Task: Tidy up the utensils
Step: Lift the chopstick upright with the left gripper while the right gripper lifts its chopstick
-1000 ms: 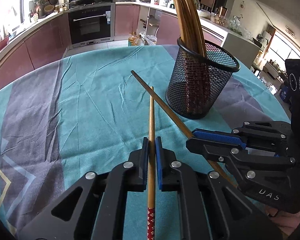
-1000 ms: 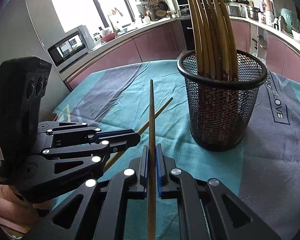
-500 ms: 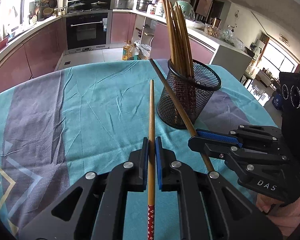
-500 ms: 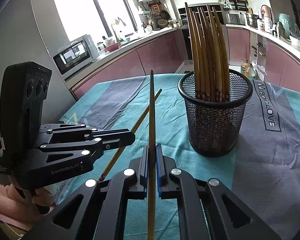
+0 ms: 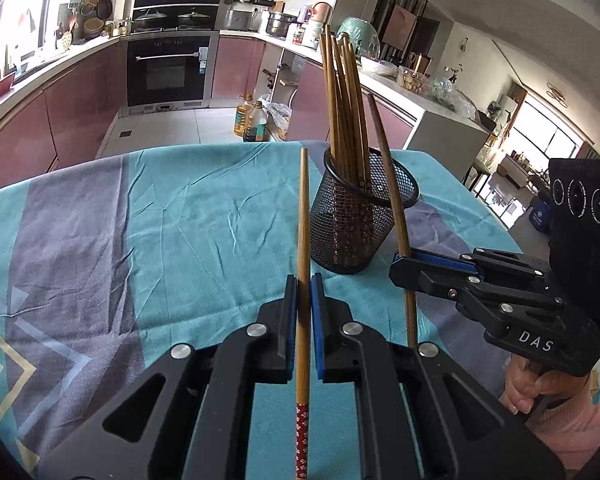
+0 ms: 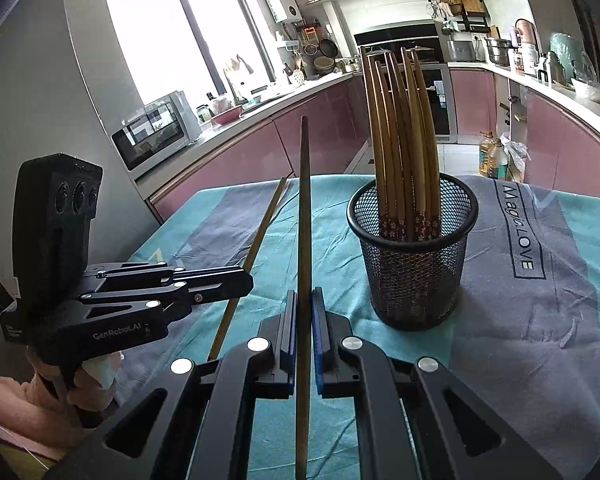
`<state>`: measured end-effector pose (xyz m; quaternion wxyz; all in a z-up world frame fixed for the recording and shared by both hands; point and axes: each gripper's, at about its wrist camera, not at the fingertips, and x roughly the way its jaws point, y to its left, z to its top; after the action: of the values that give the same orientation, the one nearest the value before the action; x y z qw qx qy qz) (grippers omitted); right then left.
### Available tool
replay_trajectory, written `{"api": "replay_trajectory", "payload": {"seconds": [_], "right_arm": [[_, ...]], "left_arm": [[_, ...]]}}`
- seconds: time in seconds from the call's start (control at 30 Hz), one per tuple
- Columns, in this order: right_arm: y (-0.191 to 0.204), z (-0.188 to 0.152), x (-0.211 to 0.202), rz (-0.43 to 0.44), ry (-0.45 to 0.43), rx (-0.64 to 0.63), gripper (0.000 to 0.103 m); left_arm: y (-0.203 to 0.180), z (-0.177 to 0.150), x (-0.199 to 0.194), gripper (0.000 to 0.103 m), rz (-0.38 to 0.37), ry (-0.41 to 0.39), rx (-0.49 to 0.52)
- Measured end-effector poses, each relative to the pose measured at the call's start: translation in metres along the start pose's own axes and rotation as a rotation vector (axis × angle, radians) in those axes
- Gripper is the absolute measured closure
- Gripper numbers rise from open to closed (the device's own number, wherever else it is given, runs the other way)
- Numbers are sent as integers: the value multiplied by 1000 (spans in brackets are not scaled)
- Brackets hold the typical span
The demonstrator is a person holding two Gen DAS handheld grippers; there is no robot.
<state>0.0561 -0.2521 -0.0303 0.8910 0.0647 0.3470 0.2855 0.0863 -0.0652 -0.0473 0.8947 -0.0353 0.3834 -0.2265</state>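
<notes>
Since a second ago, when both chopsticks lay low over the tablecloth (image 5: 140, 240), each hand has carried its gripper upward and tipped its stick's far end higher, so the kitchen behind now fills more of both views. Judged from that, the pick-up step is done and the carry toward the mesh holder (image 5: 364, 220) is under way; insertion is not yet begun.

On the left side, the left gripper (image 5: 304, 292) is clenched on a light bamboo chopstick (image 5: 303, 240), which runs straight out between the blue pads; its patterned red end trails back under the gripper body. The stick's far tip sits just left of the holder's rim, clear of it.

Further right stands the holder, upright on the cloth, already crowded with chopsticks leaning together.

On the right side, the right gripper (image 6: 303, 312) is likewise clamped on a darker chopstick (image 6: 304, 208), pointing up and away. In the left wrist view this stick crosses in front of the holder, its tip above the rim.
</notes>
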Motion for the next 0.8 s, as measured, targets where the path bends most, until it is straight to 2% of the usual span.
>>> {"api": "replay_trajectory", "payload": {"seconds": [0.8], "right_arm": [[4, 16, -25, -11, -79, -18, 97]], "left_arm": [[-2, 12, -20, 96, -40, -47, 15]]}}
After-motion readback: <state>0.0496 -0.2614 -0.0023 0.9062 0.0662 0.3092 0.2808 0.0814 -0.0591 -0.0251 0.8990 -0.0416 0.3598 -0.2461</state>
